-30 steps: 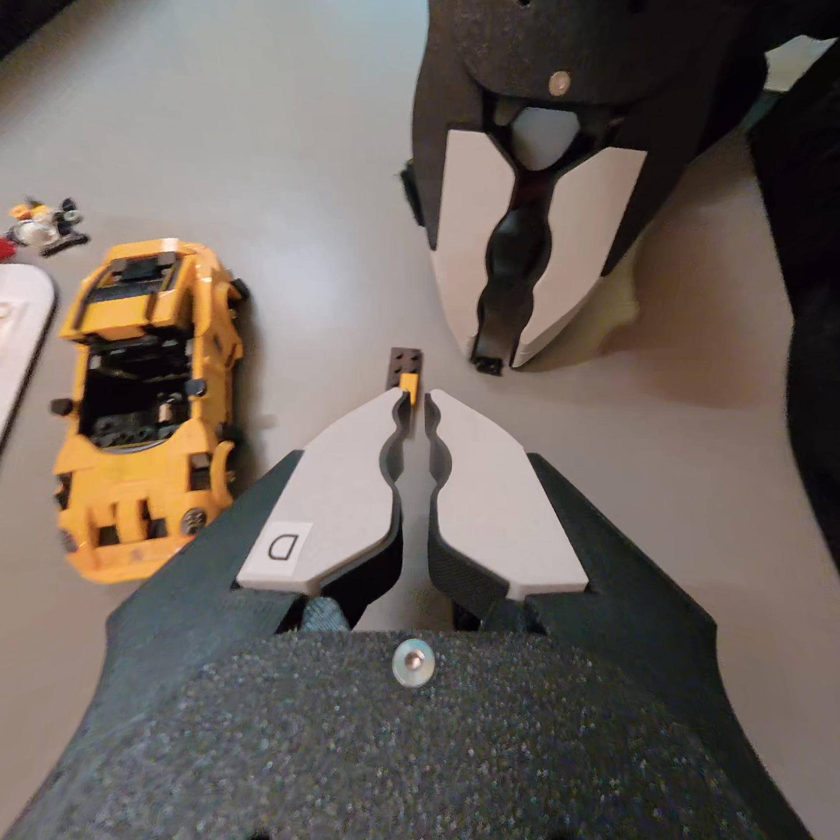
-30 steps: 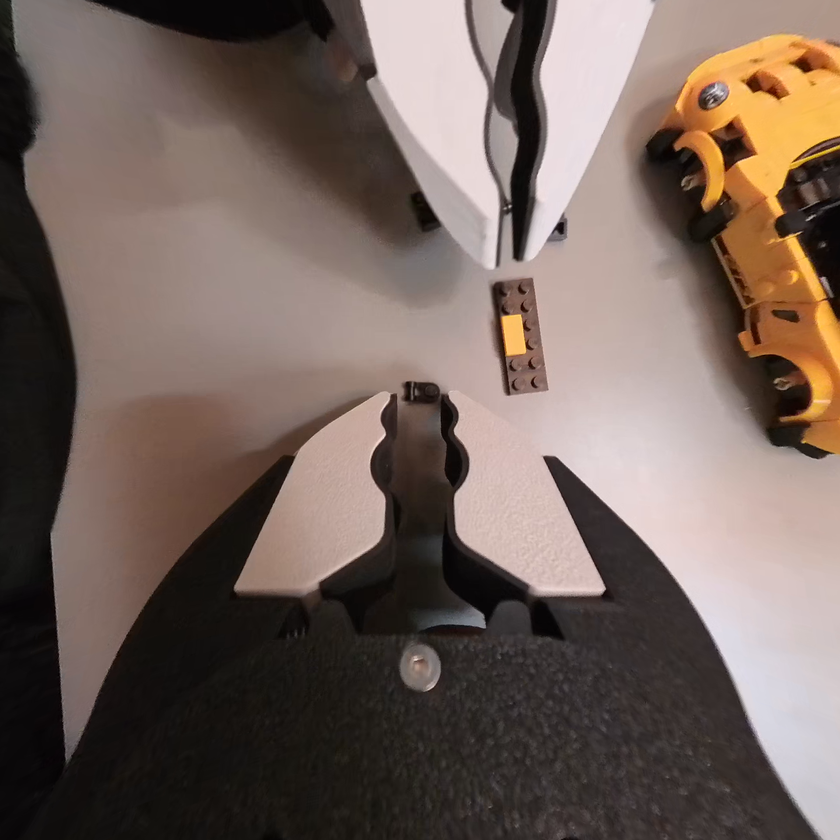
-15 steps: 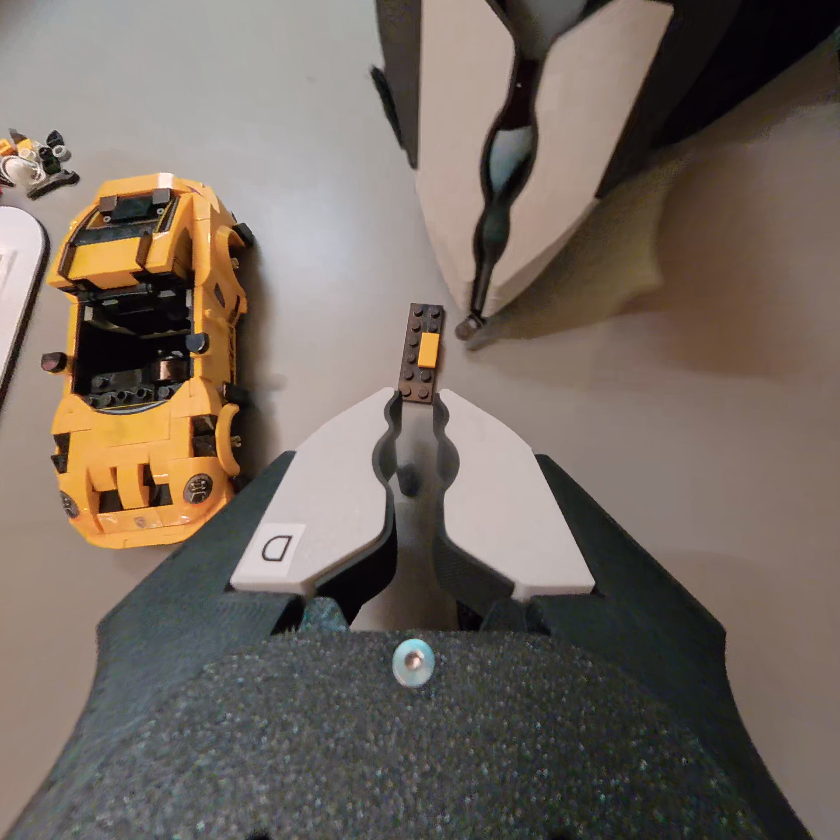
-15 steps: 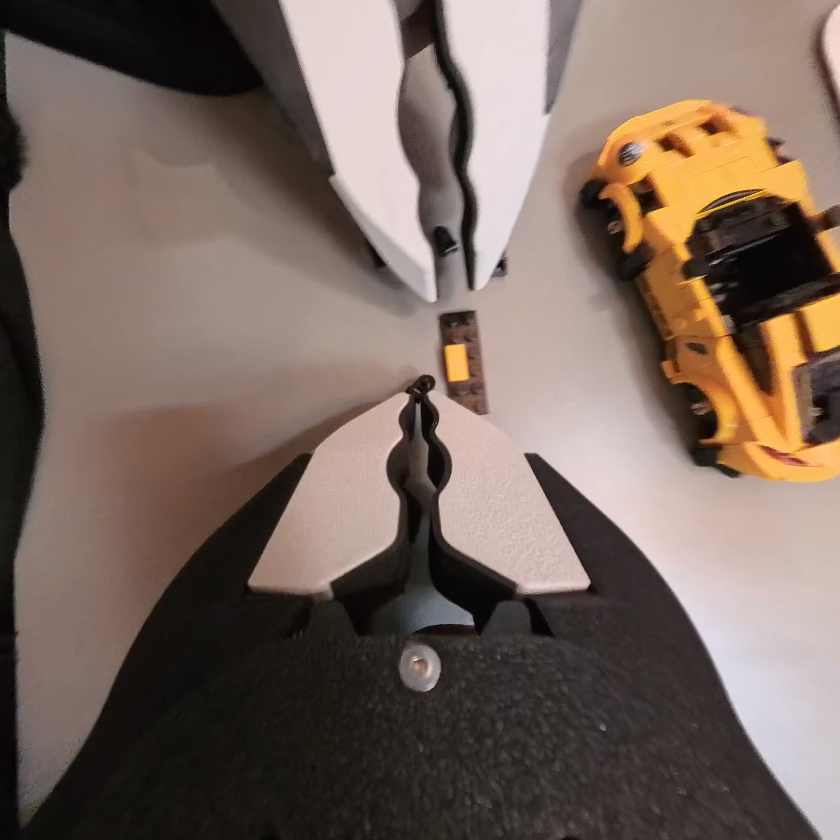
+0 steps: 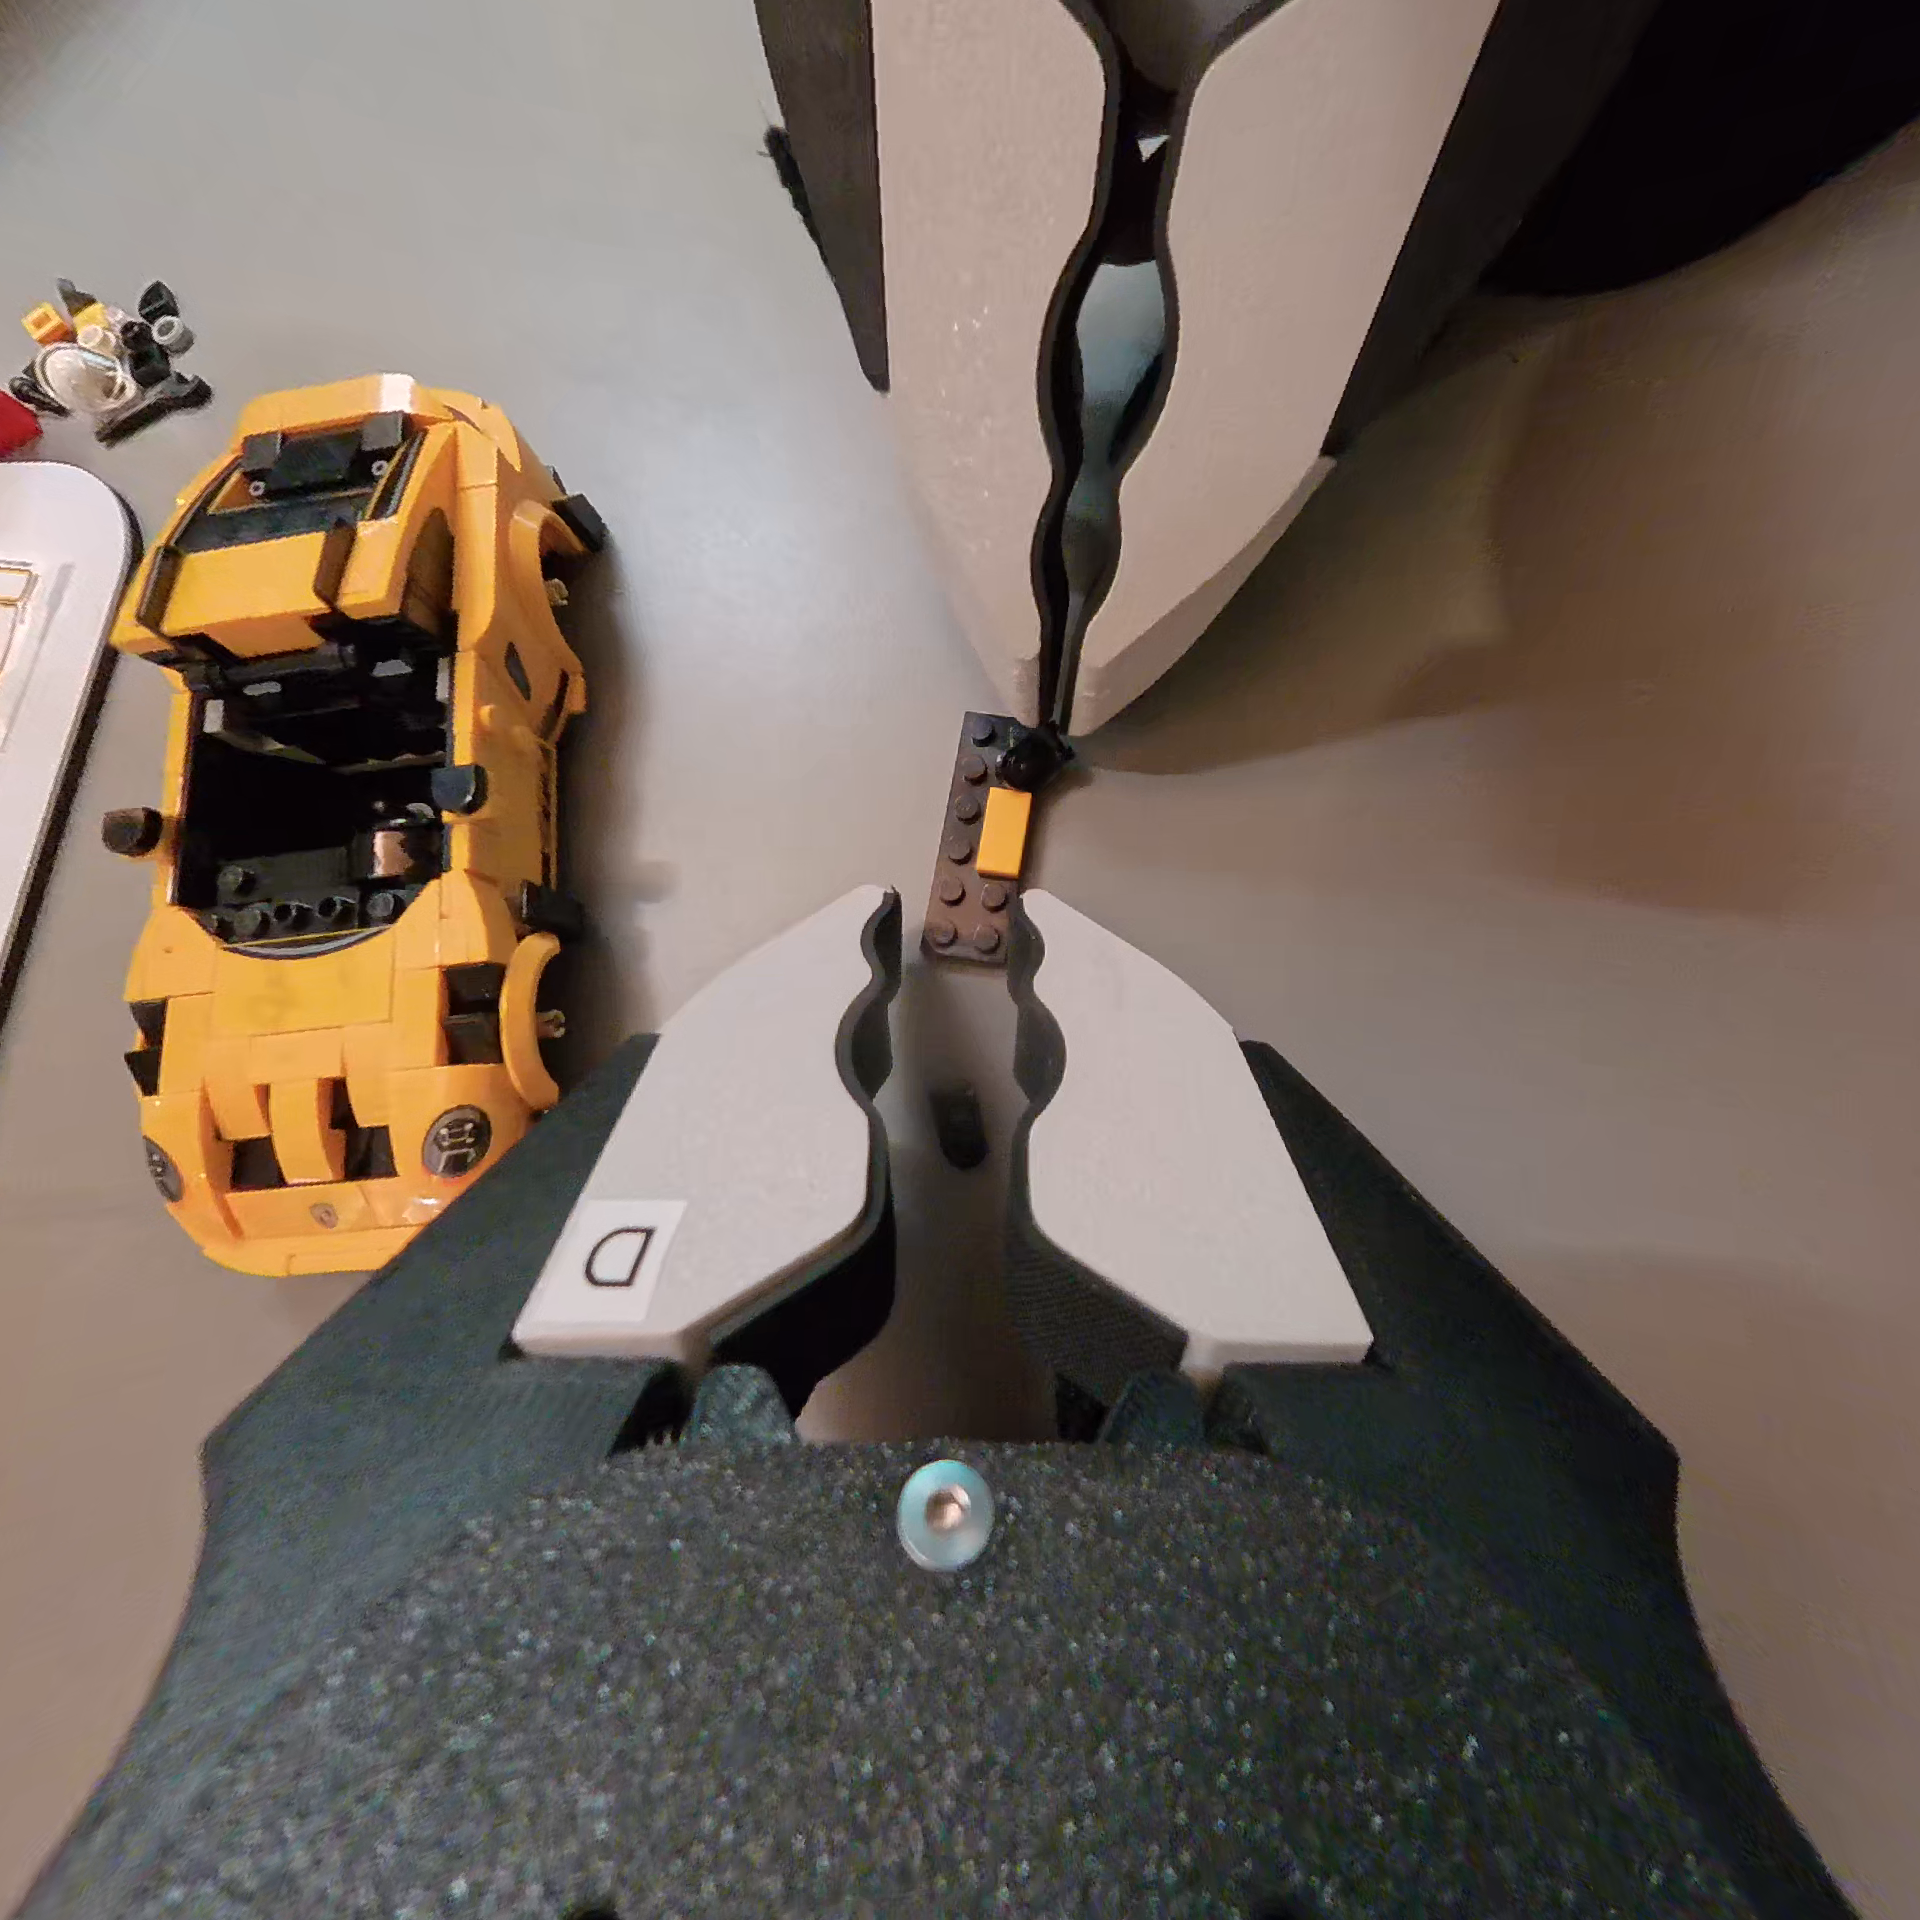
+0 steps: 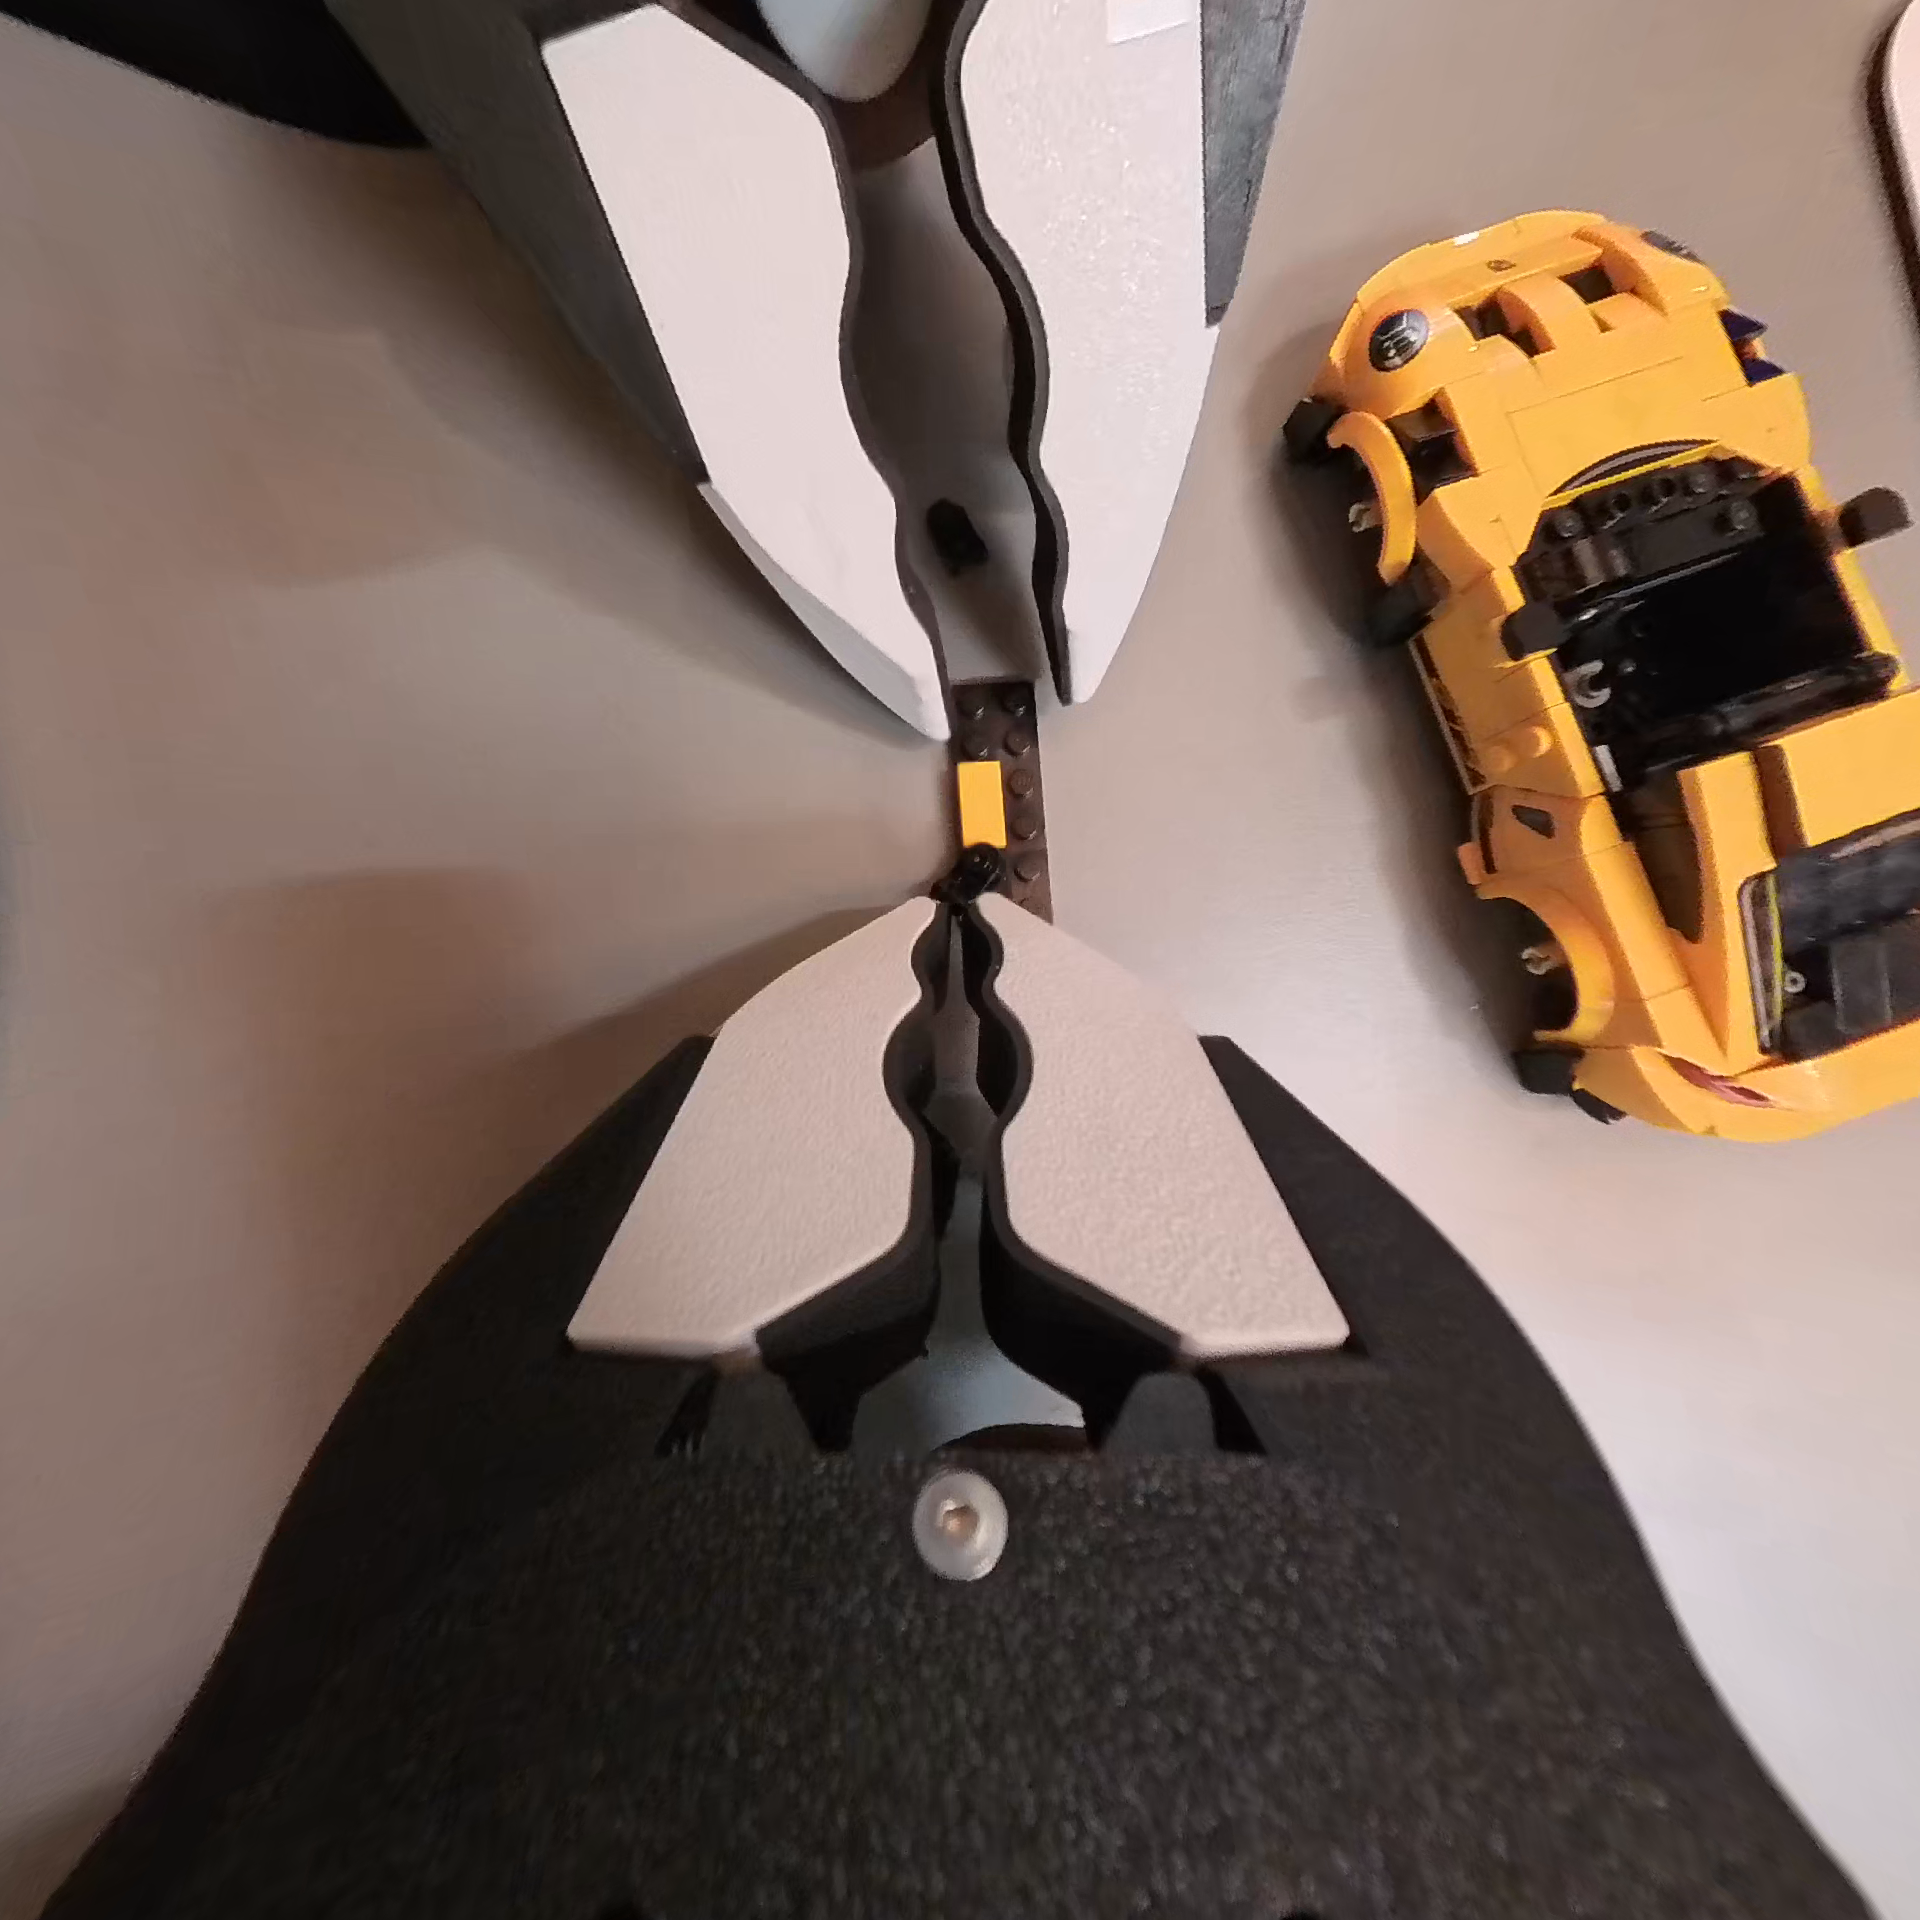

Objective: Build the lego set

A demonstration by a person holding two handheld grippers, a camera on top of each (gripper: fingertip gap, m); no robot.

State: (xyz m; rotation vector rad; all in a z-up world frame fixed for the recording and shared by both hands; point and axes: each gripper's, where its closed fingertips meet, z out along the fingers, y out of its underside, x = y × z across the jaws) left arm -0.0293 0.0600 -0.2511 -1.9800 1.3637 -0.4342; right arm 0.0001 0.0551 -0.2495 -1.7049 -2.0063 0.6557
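Since a second ago I have brought my right gripper [image 6: 961, 904] from the bare table onto the far end of the dark brown plate [image 5: 975, 847], and my left gripper [image 5: 951, 914] has slid back so its tips now frame the plate's near end instead of covering it.

Nothing here is a proper container. The nearest thing is the yellow lego car [image 5: 332, 831], whose roof is off: its open cabin shows black studs and a dark interior, and I cannot make out more inside. It lies on the grey table [image 5: 1558, 935] to the left of the plate, well apart from it. A small heap of loose pieces [image 5: 104, 353] sits beyond the car's far end, beside a white, dark-edged flat object [image 5: 52, 665] at the left edge.

The plate lies flat between my two grippers, with a small yellow tile [image 5: 1003, 828] stuck on its middle.

My right gripper comes in from the opposite side, fingers pressed together and pinching a tiny black piece [image 6: 968, 871] at their tips; that piece sits over the corner studs of the plate, just beside the tile. Whether it is seated I cannot tell.

My left gripper points along the plate, tips spread a little to either side of its near end; whether they touch it I cannot say. Another small black piece [image 5: 961, 1127] lies on the table between its fingers.
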